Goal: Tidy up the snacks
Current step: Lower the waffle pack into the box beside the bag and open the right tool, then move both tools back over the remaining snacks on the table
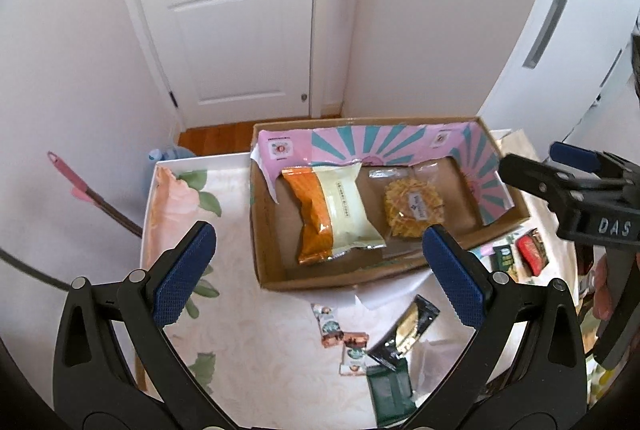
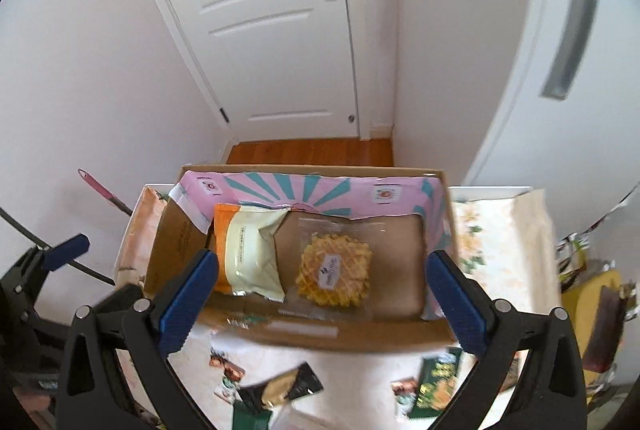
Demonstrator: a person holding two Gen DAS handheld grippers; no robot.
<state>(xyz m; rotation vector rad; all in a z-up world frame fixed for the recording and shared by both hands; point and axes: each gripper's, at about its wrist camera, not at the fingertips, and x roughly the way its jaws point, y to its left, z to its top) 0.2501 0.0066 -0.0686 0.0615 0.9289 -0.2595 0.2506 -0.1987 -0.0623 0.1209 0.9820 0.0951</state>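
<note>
The left tongs (image 1: 318, 272) stand wide open with nothing between the blue pads; below and ahead of them lies the cardboard box (image 1: 280, 276). The right tongs (image 2: 322, 292) are also wide open and empty, and they hang above the near wall of the same box.

Inside the box, an orange and cream snack bag (image 1: 334, 216) lies on the left part of the floor. Just beside it, on its right, lies a clear packet with a yellow waffle (image 2: 334, 272). Both are beyond the tips of the tongs, not touching them.

On the bench (image 1: 256, 334), in front of the box, small snack packets (image 1: 334, 326) are scattered, and a black and gold packet (image 1: 406, 330) lies next to a dark green one (image 1: 390, 390). More packets (image 1: 520, 254) lie at the right of the box.
</note>
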